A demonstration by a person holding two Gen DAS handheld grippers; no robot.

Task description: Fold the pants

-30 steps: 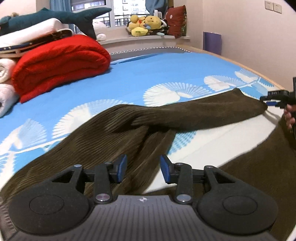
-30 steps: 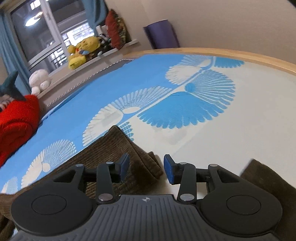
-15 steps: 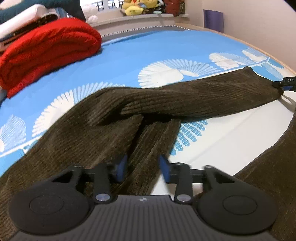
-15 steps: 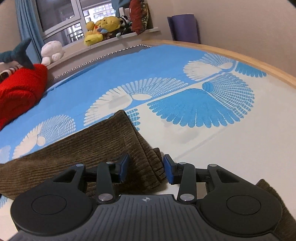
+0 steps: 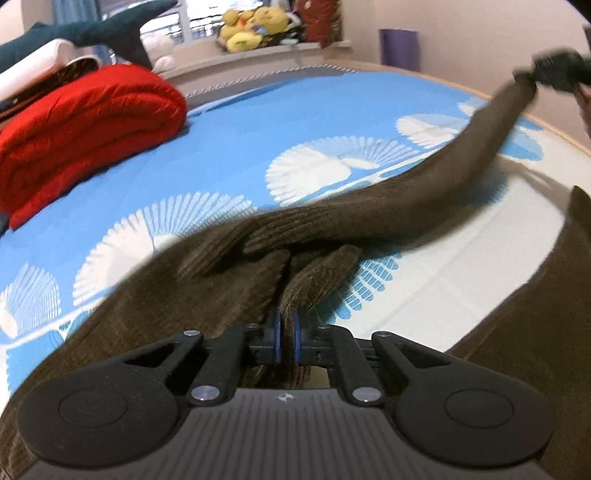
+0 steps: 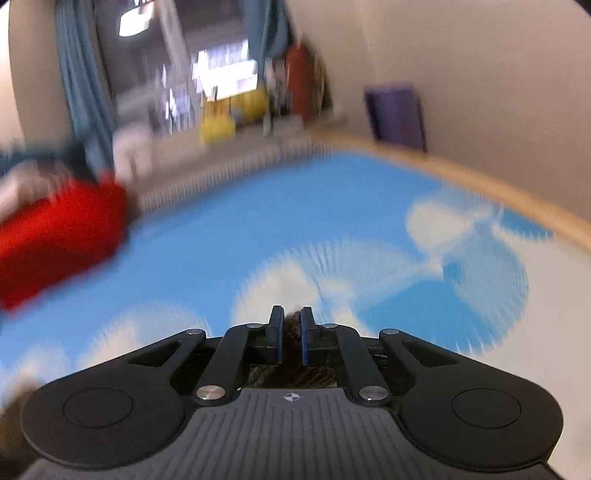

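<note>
Brown corduroy pants [image 5: 369,218] lie across the blue and white bed sheet [image 5: 295,122]. My left gripper [image 5: 287,334] is shut on a fold of the pants near the crotch. My right gripper [image 6: 291,330] is shut on the cuff of one leg [image 6: 291,319]. It also shows in the left wrist view [image 5: 554,70] at the upper right, holding that leg's end lifted off the bed so the leg slopes up. The other leg [image 5: 546,332] lies at the right edge. The right wrist view is motion-blurred.
A rolled red blanket [image 5: 85,125] lies at the back left of the bed, with a shark plush [image 5: 92,33] and white bedding behind it. Yellow plush toys [image 5: 251,29] sit on the window sill. A purple mat [image 5: 399,48] leans on the wall. The wooden bed edge [image 6: 480,177] curves on the right.
Both grippers have closed on the pants. The right gripper has lifted the leg cuff up off the bed, and the leg now rises toward the upper right.
</note>
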